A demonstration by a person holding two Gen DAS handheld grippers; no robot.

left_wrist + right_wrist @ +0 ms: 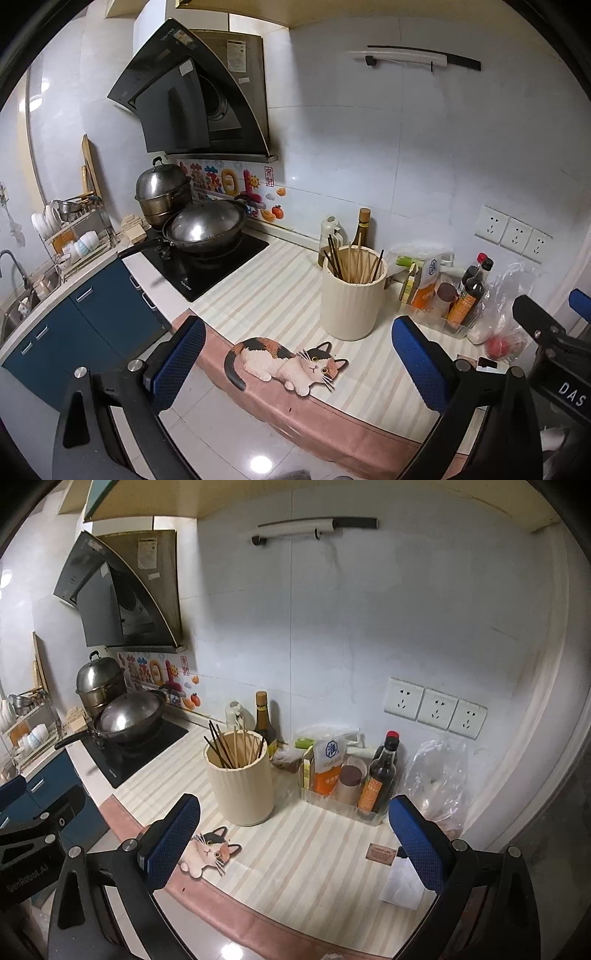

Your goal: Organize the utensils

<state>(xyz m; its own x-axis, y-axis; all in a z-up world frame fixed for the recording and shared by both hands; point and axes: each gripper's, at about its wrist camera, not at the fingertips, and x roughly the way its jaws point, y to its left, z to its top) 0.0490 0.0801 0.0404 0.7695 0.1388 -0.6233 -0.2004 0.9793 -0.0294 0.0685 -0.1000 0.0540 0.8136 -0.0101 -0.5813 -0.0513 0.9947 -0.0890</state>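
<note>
Both the left claw (297, 363) and right claw (293, 840) are hanging spread and empty, low in frame. Chopsticks (352, 264) are already standing in the cream holder (352, 301) at centre of the counter (280, 291); little seems left.

Dim indoor light, sharp focus, glare spots on floor, fisheye-bent, vignetted edges
</note>
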